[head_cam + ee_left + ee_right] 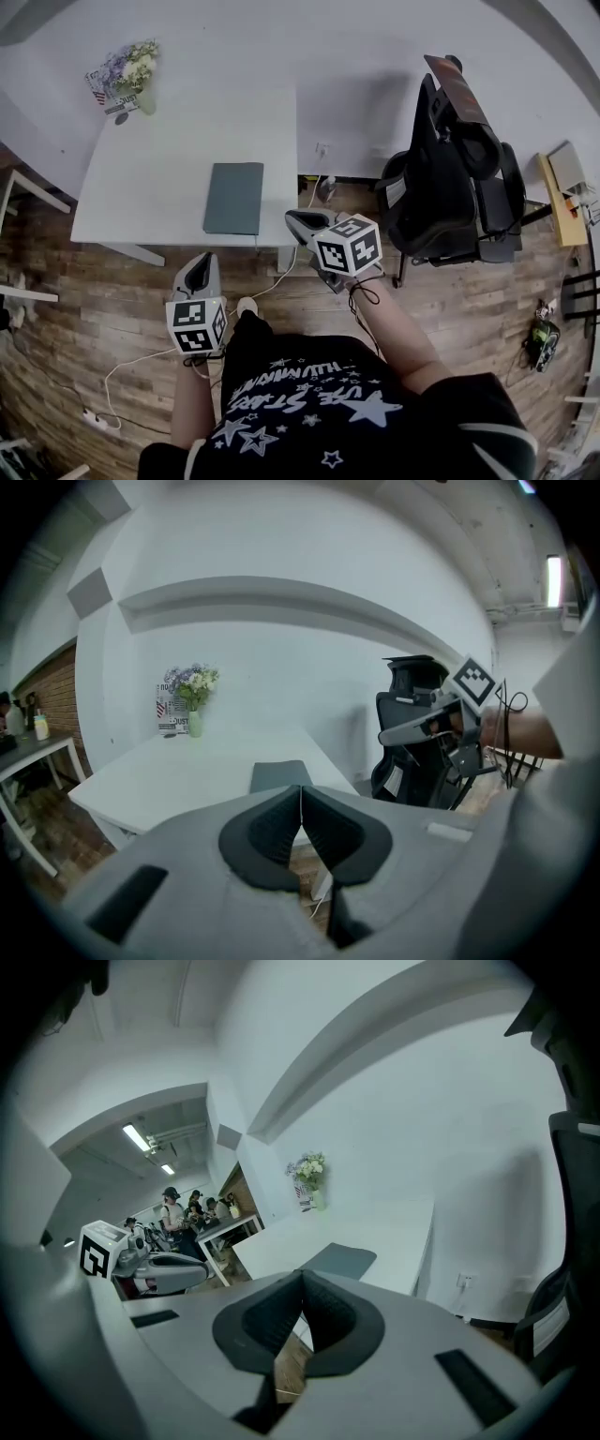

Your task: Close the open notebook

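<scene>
Notebook (234, 198) lay shut near the front edge of the white surface (150, 178). You held your left tool (200, 269) and right tool (302, 225) clear of the surface, each with its jaws pressed together on nothing. Vase (194, 725) at the far corner held flowers (191, 682).

White table (159, 178), wood floor (112, 319), black chair (450, 187)

The left gripper (201, 270) sits lower left of centre in the head view, jaws pressed together with nothing between them, pointing up the frame. The right gripper (300, 225) is higher, just right of centre, jaws likewise closed and empty, angled toward the upper left. The left forearm (191, 403) and right forearm (401, 330) reach up from the bottom edge.
</scene>
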Demonstrator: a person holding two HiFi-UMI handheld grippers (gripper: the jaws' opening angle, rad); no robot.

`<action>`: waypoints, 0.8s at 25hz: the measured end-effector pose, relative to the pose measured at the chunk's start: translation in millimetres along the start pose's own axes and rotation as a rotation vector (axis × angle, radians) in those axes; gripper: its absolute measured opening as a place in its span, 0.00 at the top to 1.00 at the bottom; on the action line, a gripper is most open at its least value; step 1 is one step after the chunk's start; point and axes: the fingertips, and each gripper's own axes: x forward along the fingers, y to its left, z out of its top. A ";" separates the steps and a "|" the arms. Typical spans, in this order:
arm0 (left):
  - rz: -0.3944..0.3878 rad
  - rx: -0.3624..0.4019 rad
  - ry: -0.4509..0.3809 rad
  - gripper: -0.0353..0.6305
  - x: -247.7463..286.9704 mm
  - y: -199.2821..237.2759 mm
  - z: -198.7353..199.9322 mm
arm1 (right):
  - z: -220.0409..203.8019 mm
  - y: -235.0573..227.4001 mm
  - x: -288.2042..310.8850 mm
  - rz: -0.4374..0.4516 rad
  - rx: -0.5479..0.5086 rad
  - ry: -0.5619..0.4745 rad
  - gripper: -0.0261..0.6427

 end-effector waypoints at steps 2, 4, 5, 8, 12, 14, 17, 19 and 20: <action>0.010 -0.006 0.001 0.91 -10.9 -18.5 -7.3 | -7.1 1.3 -16.5 0.011 -0.017 0.000 0.96; 0.020 -0.009 0.003 0.91 -23.6 -35.2 -16.3 | -15.6 4.0 -31.8 0.025 -0.032 0.002 0.96; 0.026 -0.011 0.004 0.91 -30.0 -42.5 -21.0 | -19.8 5.4 -38.8 0.033 -0.037 0.002 0.96; 0.050 -0.026 0.011 0.91 -48.2 -61.4 -35.6 | -33.5 9.0 -58.8 0.053 -0.041 0.003 0.96; 0.082 -0.040 0.023 0.91 -72.0 -84.9 -54.4 | -56.9 14.5 -81.3 0.080 -0.042 0.016 0.96; 0.099 -0.039 0.029 0.91 -84.0 -95.4 -63.3 | -69.9 18.6 -90.1 0.095 -0.038 0.025 0.96; 0.134 -0.043 0.040 0.91 -105.2 -106.7 -76.9 | -90.3 28.1 -101.1 0.123 -0.035 0.045 0.96; 0.162 -0.053 0.049 0.91 -120.2 -111.0 -86.5 | -101.9 34.7 -107.4 0.139 -0.040 0.058 0.96; 0.175 -0.060 0.054 0.91 -127.6 -113.1 -91.7 | -106.8 37.5 -110.5 0.145 -0.041 0.062 0.96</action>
